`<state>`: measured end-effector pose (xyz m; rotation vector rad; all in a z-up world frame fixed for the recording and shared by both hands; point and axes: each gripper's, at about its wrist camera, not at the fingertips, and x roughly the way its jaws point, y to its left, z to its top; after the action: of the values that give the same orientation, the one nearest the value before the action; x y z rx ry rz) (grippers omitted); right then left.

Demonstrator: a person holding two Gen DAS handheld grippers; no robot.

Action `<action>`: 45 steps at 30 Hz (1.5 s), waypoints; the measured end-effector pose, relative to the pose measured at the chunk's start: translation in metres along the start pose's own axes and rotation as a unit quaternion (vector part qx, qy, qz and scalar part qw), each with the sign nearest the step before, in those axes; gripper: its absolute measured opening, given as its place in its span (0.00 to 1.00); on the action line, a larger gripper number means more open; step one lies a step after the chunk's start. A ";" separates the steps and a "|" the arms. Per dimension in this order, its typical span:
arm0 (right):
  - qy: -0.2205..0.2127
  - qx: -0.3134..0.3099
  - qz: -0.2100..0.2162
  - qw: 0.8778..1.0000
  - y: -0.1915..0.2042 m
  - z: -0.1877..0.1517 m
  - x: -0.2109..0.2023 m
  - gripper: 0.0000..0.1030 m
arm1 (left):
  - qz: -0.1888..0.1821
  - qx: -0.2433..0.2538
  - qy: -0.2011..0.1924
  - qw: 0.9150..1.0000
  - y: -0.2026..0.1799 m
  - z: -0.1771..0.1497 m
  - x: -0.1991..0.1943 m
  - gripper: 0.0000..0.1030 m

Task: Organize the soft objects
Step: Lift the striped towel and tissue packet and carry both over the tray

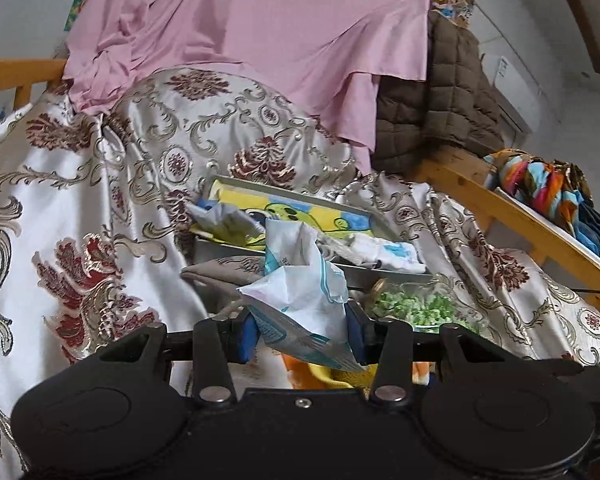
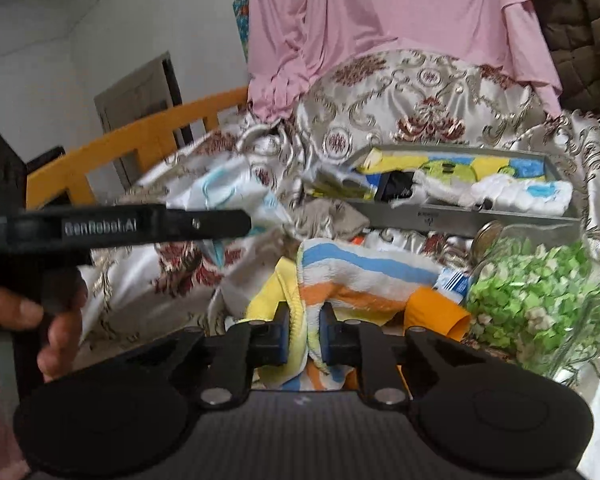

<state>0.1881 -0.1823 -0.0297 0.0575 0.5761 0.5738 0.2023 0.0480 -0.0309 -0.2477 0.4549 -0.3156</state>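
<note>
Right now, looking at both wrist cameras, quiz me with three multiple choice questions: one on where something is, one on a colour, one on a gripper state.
1. Where is the grey rectangular tray?
A. On the patterned satin bedcover
B. On the floor
C. Hanging from the wooden rail

2. What colour is the large draped sheet behind the tray?
A. Green
B. Pink
C. Black

3. What is the right gripper doing?
A. Open, empty
B. Shut on a glass jar
C. Shut on the striped yellow, orange and blue towel

Answers: 1 A, the tray rests on the bedcover. 2 B, it is plainly pink. 3 C, towel fabric is pinched between the pads.
</note>
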 end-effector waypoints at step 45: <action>-0.065 0.010 -0.065 0.996 -0.104 0.160 0.081 0.16 | 0.022 -0.033 0.002 0.999 0.037 0.119 0.158 0.45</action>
<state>0.3803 -0.2103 0.0432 0.0754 0.4561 0.4336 0.4010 0.0459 0.0001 -0.3012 0.4748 -0.2574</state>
